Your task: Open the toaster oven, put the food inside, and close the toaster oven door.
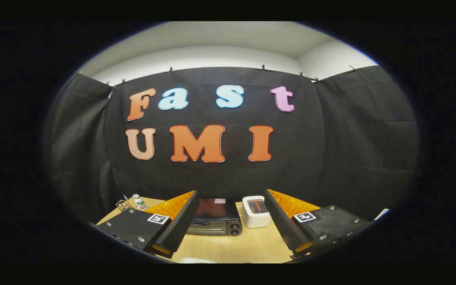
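On the light wooden table (228,247), the toaster oven (214,218) sits just ahead of the gripper (228,223), and it shows in the gap between the two fingers. Its door looks shut, and two round knobs (234,229) sit at its right end. The gripper is spread wide and grasps nothing; both fingers hang in the air above the table, and nothing touches them. Just beside the toaster oven, on its right, stands a white pop-up toaster (256,211) with something dark and reddish in its top slots. I cannot tell what that thing is. Far off by the left finger, near the back of the table, stands a small white bottle (138,202) with a green label, and a little wire clip thing (122,204) lies next to it. Close under the fingers, at the near edge of the table, a bit of something white (198,260) peeks up, too little of it to tell what it is. Behind the table hangs the black cloth wall (350,150), with a white wall (212,55) above it.
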### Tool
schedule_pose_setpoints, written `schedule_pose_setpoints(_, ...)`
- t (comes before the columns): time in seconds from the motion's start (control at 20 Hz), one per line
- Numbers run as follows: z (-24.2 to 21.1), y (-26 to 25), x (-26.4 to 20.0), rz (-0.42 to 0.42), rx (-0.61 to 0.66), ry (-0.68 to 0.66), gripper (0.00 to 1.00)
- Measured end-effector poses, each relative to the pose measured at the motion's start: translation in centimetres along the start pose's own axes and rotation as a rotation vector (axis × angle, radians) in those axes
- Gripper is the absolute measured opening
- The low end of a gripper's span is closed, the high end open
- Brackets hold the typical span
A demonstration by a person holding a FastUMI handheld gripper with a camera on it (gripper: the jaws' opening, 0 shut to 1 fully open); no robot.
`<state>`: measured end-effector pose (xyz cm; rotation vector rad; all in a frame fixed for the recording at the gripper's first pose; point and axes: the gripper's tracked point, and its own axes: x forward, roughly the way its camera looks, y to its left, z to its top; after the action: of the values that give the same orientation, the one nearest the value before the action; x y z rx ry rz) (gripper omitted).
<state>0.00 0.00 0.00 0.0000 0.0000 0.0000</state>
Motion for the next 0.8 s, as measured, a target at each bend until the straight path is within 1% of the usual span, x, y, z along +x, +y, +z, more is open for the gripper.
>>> schedule_pose_setpoints(0.15, -0.1, 0.0, 0.0, 0.008, -0.001, 0.006, 0.98)
schedule_pose_setpoints(0.8, -0.3, -1.3, -0.6, -0.007, -0.005, 0.010, 0.98)
